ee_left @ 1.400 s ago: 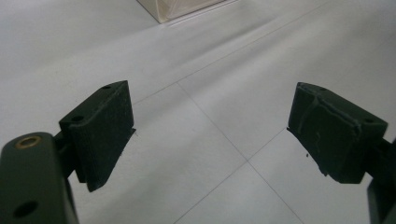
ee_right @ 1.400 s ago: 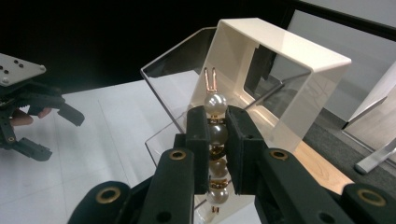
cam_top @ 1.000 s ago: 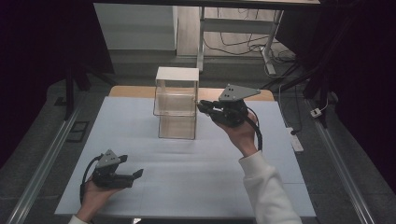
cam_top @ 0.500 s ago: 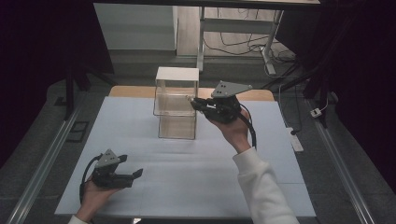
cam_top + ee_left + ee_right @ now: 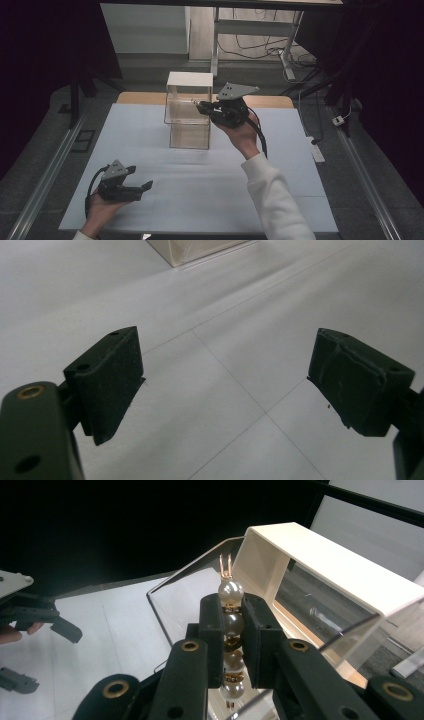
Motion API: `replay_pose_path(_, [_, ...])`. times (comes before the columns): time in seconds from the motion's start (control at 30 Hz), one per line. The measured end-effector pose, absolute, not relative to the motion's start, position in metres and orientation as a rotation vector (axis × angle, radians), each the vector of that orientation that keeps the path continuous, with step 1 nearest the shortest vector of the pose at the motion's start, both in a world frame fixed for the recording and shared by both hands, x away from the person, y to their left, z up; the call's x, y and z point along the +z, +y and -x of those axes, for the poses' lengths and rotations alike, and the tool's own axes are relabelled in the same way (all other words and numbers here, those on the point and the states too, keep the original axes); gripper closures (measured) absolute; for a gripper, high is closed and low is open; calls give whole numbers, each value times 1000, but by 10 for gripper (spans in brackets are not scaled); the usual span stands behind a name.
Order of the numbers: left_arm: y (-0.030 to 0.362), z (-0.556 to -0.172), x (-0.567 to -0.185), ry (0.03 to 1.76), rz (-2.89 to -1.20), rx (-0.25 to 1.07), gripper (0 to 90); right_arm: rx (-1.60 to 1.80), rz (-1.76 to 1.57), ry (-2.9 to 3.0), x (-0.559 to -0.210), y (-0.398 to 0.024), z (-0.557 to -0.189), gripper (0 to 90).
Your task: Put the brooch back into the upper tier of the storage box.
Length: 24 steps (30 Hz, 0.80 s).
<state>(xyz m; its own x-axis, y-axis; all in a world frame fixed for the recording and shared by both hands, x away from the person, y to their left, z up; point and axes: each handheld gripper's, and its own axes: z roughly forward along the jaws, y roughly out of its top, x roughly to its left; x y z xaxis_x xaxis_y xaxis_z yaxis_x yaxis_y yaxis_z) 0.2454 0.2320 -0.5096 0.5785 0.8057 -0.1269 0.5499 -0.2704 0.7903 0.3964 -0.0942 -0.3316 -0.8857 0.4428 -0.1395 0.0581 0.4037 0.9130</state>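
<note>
Right hand-held gripper [image 5: 232,630]: jaws pinched on a pearl-bead earring [image 5: 231,622] with gold hook uppermost, held beside the top of a clear acrylic stand [image 5: 189,112], apparently not touching it. Left hand-held gripper [image 5: 225,385]: jaws spread wide, nothing between, low over the white surface [image 5: 200,185], well apart from the stand.

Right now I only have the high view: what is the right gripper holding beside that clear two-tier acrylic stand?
Observer: The right gripper is shut on a pearl-bead earring with gold spacers.
Operator: Which end leads?
Observer: Its thin gold double-prong hook sticks out past the jaws, toward the stand's cream top shelf.
Operator: And the left gripper?
Observer: The left gripper has its jaws wide apart, nothing between them, above the white table.
</note>
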Motion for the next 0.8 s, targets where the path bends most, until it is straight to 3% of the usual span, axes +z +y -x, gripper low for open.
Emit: replay_pose_path(0.8, [233, -246, -510, 1085, -1965, 377, 145, 1442, -437, 2337, -340, -75, -408, 788])
